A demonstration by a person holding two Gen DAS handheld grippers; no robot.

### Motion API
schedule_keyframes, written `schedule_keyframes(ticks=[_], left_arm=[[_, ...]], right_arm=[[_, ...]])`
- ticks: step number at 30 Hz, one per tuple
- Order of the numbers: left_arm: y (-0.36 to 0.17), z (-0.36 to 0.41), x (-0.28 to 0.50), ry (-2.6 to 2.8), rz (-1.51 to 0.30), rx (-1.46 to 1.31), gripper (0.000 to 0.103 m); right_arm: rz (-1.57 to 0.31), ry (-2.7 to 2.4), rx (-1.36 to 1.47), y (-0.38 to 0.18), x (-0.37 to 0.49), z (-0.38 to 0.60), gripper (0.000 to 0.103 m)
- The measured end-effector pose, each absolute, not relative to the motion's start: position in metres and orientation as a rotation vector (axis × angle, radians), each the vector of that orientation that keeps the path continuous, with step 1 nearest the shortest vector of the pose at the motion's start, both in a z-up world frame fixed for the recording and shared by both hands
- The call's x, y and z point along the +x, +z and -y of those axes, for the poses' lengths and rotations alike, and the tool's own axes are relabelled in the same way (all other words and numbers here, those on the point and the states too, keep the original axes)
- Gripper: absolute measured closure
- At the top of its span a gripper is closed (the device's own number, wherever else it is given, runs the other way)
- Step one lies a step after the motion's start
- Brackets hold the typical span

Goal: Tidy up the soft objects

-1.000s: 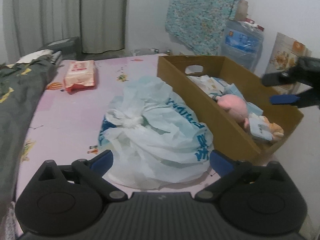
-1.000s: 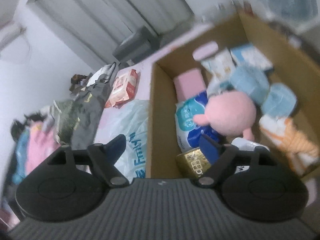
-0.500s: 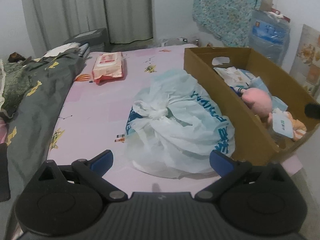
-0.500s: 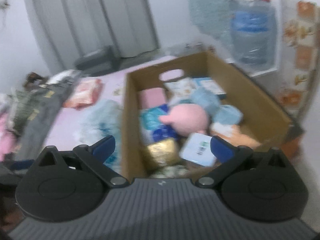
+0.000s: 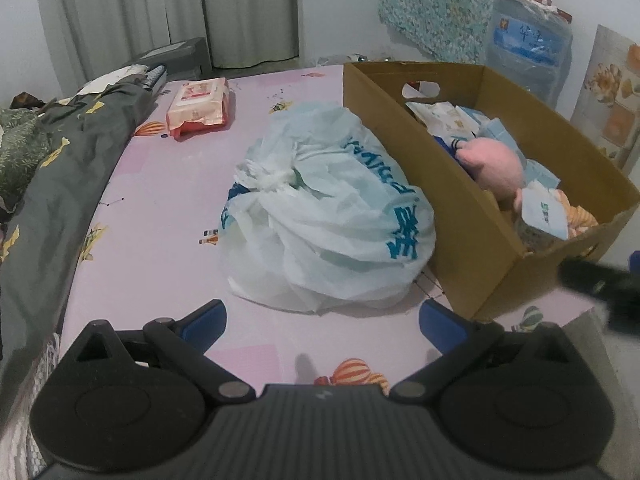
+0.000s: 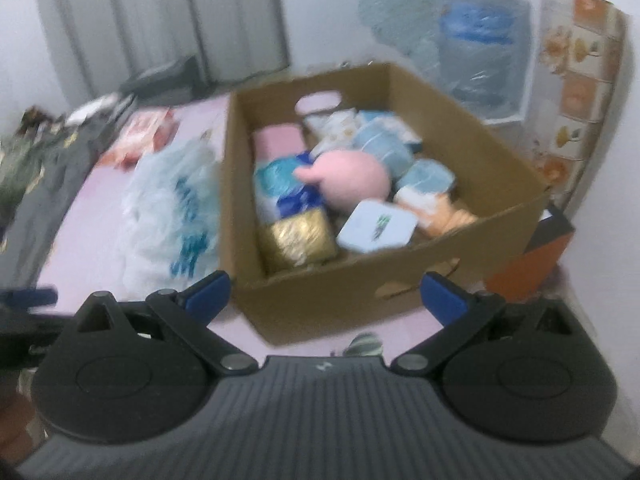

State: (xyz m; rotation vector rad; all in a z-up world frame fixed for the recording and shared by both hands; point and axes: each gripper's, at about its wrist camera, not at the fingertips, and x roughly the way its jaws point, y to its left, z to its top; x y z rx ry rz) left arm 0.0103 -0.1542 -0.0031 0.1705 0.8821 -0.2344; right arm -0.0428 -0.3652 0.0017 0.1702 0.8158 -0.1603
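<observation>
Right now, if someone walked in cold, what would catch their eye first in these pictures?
Probably the open cardboard box on the pink bed sheet, packed with soft packs and a pink plush toy near its middle. Next, the big crumpled white plastic bag with blue print, lying against the box's left wall. Both claws, left claw and right claw, hang open and empty.

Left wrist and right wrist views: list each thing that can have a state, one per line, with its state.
left tongs: open, empty
right tongs: open, empty
cardboard box: open-topped, holding soft items
pink plush: lying in the box, among packs
white plastic bag: knotted shut, slumped against the box's side
red-and-white wipes pack: flat on the pink sheet, outside the box
curtains: drawn
</observation>
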Motion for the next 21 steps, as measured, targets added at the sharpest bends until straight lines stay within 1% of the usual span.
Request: schedule_keyframes(ticks=[5, 21], left_arm=[[-0.002, 0.157, 0.007, -0.221, -0.876, 0.171, 0.001], [-0.004, 0.16, 0.009, -0.207, -0.882, 0.169, 0.001]], right_arm=[[-0.865, -0.113, 0.128, -0.01, -0.039, 0.351, 0.001], [-0.879, -0.13, 0.145, -0.012, -0.036, 0.353, 0.001]])
